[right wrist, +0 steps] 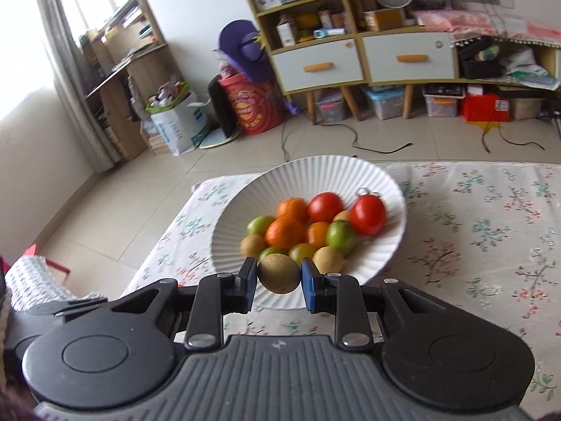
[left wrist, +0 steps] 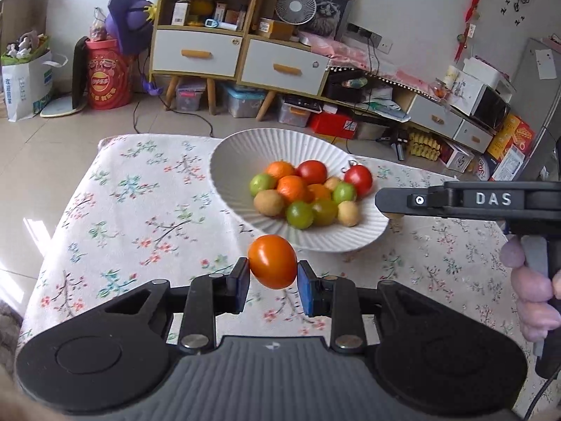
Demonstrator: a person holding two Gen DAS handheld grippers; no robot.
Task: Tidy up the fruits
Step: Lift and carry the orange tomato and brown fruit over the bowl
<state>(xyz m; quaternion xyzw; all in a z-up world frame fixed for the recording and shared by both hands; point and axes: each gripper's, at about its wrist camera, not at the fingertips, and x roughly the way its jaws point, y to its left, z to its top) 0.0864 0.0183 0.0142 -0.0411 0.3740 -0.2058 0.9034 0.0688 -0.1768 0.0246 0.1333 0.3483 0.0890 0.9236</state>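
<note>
The orange tomato (left wrist: 272, 261) is pinched between the jaws of the left gripper (left wrist: 273, 277), above the table (left wrist: 122, 189) just before the white plate (left wrist: 245, 151). The right gripper (right wrist: 279, 277) pinches a brown kiwi-like fruit (right wrist: 279, 273) over the plate's near rim. Both fruits are round and smooth, so I think one could slip out and roll off the table.

A table (left wrist: 115, 210) with a white cloth (right wrist: 491, 231) holds everything. The cloth has little pink and blue flowers on it. One big white bowl (left wrist: 245, 147) with ridges sits right on the cloth, at about 1 o'clock from the middle of the table in the left wrist view. The rest of the cloth, from 6 to 10 o'clock, shows only flowers.
</note>
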